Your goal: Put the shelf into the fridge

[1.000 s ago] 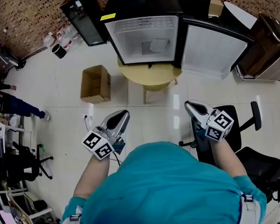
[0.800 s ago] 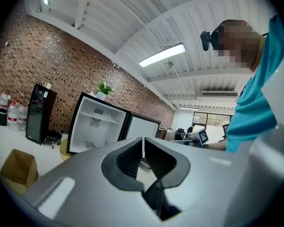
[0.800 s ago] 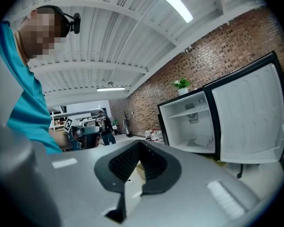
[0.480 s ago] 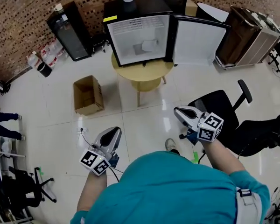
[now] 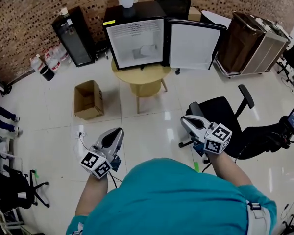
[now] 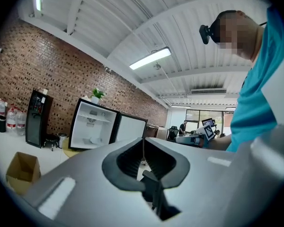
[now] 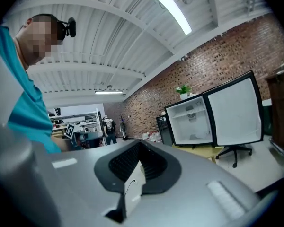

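Standing back from the open fridge (image 5: pixel 134 11), a person in teal holds the left hand-held gripper (image 5: pixel 116 132) and right hand-held gripper (image 5: pixel 185 121) at waist height in the head view, both pointing toward it and well short of it. The fridge sits on a round desk (image 5: pixel 139 75) with its door (image 5: pixel 191 45) swung wide. A pale flat piece (image 5: pixel 147 50) lies low inside; whether it is the shelf cannot be told.

In the left gripper view, the left hand-held gripper (image 6: pixel 143 143) has its jaws pressed together on nothing, with the fridge (image 6: pixel 85 131) far ahead to the left.

In the right gripper view, the right hand-held gripper (image 7: pixel 140 145) is likewise closed and empty, with the fridge (image 7: pixel 191 124) distant at right.
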A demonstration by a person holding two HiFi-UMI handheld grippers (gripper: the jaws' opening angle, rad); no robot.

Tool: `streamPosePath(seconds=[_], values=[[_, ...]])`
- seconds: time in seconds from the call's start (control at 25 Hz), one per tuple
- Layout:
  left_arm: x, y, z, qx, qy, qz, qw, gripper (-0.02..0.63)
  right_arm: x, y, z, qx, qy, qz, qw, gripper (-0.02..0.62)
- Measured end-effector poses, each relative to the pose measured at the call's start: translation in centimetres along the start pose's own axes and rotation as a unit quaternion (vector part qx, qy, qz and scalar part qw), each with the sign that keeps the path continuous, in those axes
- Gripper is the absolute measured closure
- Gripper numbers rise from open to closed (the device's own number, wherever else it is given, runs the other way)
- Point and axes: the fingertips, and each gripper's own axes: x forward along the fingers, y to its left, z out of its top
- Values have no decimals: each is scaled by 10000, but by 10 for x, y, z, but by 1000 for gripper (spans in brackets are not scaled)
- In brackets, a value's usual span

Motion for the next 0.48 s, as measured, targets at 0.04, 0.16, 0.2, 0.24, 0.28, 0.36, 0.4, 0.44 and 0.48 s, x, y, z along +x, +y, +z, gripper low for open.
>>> streamPosePath(seconds=[0.04,0.16,0.2,0.24,0.28,0.36,0.4,0.44,0.48], values=[[10,-16,-9,-47,17,59,10000,598,-20,-4,-3,-36,8,33,10000,594],[40,-66,-36,-130,110,78,9998,606,-71,-16,-12,11,11,162,9999,594],[50,-81,-45,-111,174,48,9998,606,-83,-21,-15,70,4,212,9998,594],[58,-94,-55,-68,246,20,9997,606,-94,-26,-20,143,9,251,9996,594],[64,-105,-62,-15,310,-1,9995,606,-102,-31,-26,220,34,278,9994,594],[68,-124,-72,77,392,-26,9992,606,-113,-36,-39,364,118,306,9988,594],[65,-130,-73,113,410,-20,9991,606,-115,-35,-44,428,141,325,9985,594],[61,-133,-72,138,411,3,9991,606,-115,-30,-48,458,150,362,9982,594],[55,-134,-70,141,397,36,9991,606,-114,-24,-50,447,156,409,9980,594]])
